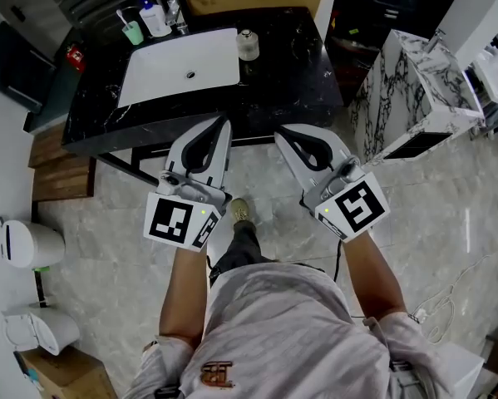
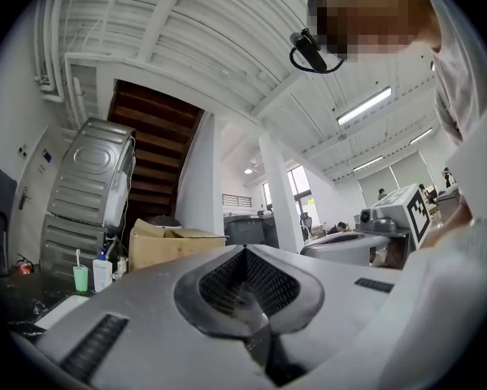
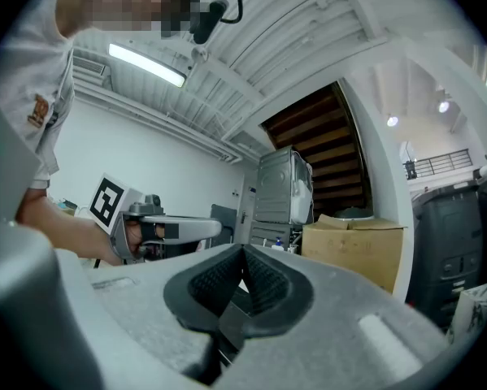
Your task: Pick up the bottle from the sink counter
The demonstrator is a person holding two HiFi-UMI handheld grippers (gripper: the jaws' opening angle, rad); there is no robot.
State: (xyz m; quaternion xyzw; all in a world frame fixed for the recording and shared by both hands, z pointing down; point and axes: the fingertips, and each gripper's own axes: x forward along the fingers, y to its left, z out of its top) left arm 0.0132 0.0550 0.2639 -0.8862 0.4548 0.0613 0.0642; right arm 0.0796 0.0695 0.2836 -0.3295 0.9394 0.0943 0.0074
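Bottle (image 1: 155, 19): white pump type, far-left corner of sink counter (image 1: 290, 77), beside green cup (image 1: 132, 32). Prob. light, slick plastic; take the body, not the pump. Fill level not visible; clear jar (image 1: 247, 44) right of basin could be your target. Left gripper (image 1: 223, 123) & right gripper (image 1: 280, 131): jaws pressed together, empty.

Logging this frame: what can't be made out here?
- Head view: contents of the clear jar, too small.
- Left gripper view: jar hidden behind the left gripper's own body; pump bottle shows, label unreadable.
- Right gripper view: counter largely blocked by the right gripper.
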